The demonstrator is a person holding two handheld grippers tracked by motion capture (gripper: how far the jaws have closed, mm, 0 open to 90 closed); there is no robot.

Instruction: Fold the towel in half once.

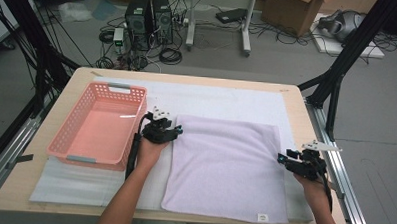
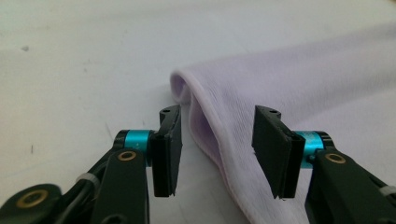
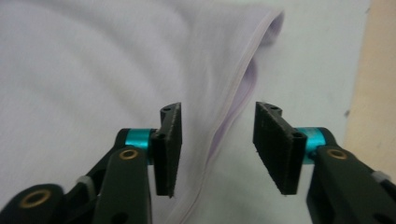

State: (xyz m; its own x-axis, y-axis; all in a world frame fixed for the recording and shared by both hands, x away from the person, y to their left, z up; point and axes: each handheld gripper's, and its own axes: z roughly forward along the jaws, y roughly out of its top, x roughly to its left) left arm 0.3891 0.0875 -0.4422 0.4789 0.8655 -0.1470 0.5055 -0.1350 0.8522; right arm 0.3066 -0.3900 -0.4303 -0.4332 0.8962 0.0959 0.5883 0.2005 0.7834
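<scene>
- I see the light wooden table (image 1: 14,185) carrying a white padded mat (image 1: 227,100), and on that mat lies the pale lilac terry towel (image 1: 224,163), spread flat right of the table's centre.
- The towel is close to square; its slightly longer run goes from the far edge toward me, and its near edge, with a small white label (image 1: 262,217), sits at the table's front.
- The towel's left side slants a little, so the far left corner leans toward the salmon-pink plastic lattice basket (image 1: 65,142), which stands apart from it at the left of the mat.
- My left forearm comes up from the bottom and angles toward the towel's far left corner; the left gripper (image 2: 217,149) lies low and nearly level there, aimed right along the cloth.
- Its jaws stand about half apart, with the towel's folded hem running up between them; the pads do not press on it, so nothing is held.
- My right hand rests at the towel's right edge, just past halfway; the right gripper (image 3: 217,149) points left, toward the cloth.
- Its jaws are likewise partly parted, straddling the hem without gripping it.
</scene>
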